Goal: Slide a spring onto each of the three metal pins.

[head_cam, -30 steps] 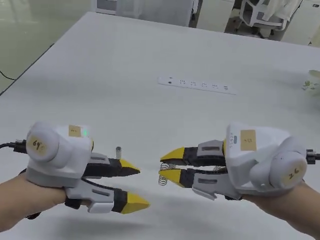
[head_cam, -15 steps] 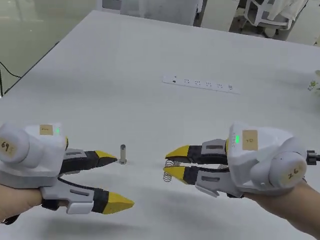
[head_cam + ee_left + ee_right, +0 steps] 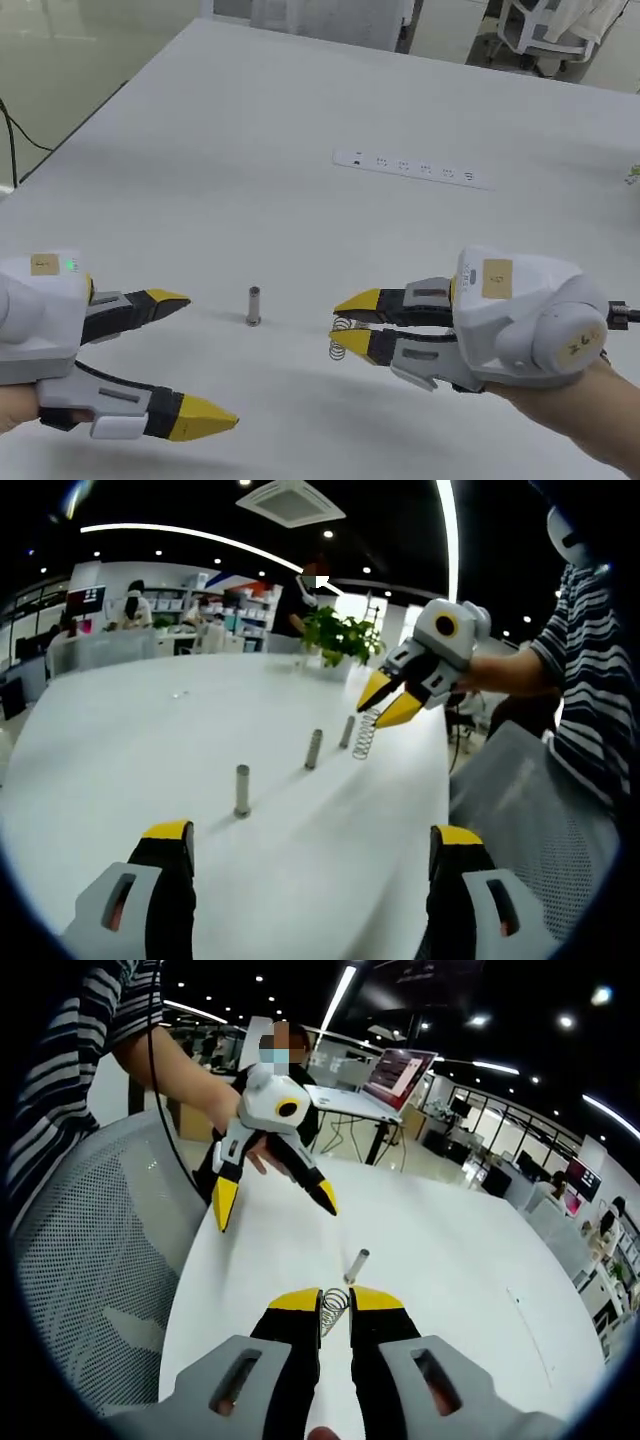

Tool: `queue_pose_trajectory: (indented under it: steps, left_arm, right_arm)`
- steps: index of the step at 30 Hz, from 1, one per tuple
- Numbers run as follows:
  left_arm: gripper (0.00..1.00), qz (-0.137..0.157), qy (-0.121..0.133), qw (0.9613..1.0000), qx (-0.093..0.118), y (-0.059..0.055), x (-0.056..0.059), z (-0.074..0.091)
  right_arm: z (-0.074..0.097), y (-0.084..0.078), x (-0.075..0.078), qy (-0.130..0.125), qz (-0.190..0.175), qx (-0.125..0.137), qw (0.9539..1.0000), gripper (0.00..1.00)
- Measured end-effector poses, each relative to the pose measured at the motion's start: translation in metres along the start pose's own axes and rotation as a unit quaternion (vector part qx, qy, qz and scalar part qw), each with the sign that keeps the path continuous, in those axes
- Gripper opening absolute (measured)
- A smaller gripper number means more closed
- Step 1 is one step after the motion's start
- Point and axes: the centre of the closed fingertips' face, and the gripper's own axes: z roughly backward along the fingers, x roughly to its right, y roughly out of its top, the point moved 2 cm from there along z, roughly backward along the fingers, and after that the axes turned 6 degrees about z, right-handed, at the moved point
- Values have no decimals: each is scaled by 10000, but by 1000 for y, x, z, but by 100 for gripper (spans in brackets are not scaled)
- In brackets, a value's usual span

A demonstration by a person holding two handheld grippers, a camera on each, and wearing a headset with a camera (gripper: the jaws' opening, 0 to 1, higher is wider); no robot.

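On the white workbench (image 3: 300, 100): broad, flat and smooth; a small part let go here would likely roll or skid
Right gripper (image 3: 335, 327): clenched lightly on a coil spring, jaws nearly together with the coils pinched between the yellow tips; it lies low over the bench
Left gripper (image 3: 210, 360): released, jaws spread wide with nothing between them; it hangs well apart from the right one, the nearest pin between the two
Metal pins: three short steel pins standing upright in a row in the left gripper view, near (image 3: 242, 790), middle (image 3: 313, 749), far (image 3: 347, 732); all three are bare; they look slim and top-heavy, so probably easy to knock over; steady one low at its foot, leaving the top free
Spring (image 3: 335, 1312): held at the right gripper's tips, just beside the far pin and not yet over it; thin wire, very light, soft along its length and floppy sideways; a hard squeeze could crush it or flick it out; hold it by its flank near the upper coils, with the lower mouth open to meet the pin
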Motion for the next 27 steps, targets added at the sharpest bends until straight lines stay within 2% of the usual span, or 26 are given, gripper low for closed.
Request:
queue_pose_trajectory:
  steps: [5, 10, 27]
  left_arm:
    - [98, -29, 5, 10000, 95, 2, 0, 4]
    - [98, -30, 40, 10000, 49, -1, -1, 8]
    - [98, 28, 171, 9998, 91, -2, -4, 15]
  right_arm:
    - [-8, 2, -3, 23, -22, 24, 10000, 7]
    - [-20, 8, -3, 61, -23, 90, 9999, 7]
    - [-55, 30, 14, 108, 33, 310, 9995, 7]
